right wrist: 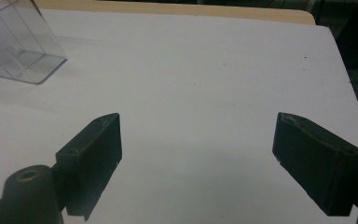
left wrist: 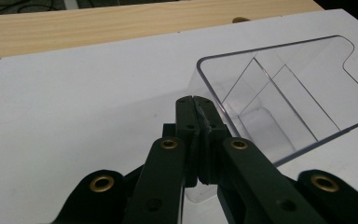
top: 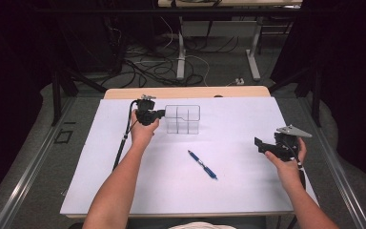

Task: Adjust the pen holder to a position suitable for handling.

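A clear plastic box [top: 182, 119] with inner dividers stands upright on the white sheet [top: 238, 114] at the back middle. My left gripper [top: 162, 113] is shut on the box's left wall at the rim. In the left gripper view the jaws [left wrist: 196, 102] are pressed together on the wall of the clear box [left wrist: 284, 88]. A blue pen [top: 202, 164] lies flat in the middle of the sheet, apart from both grippers. My right gripper [top: 260, 145] is held at the right, open and holding nothing. The right gripper view has the wide gap of that gripper [right wrist: 198, 140] over bare sheet, with the clear box [right wrist: 14, 46] far left.
The white sheet covers a wooden table whose back edge [top: 186, 92] shows behind it. Cables [top: 143, 62] and table legs [top: 181, 52] are on the floor beyond. A black cable [top: 123, 138] trails from the left gripper along the sheet's left side.
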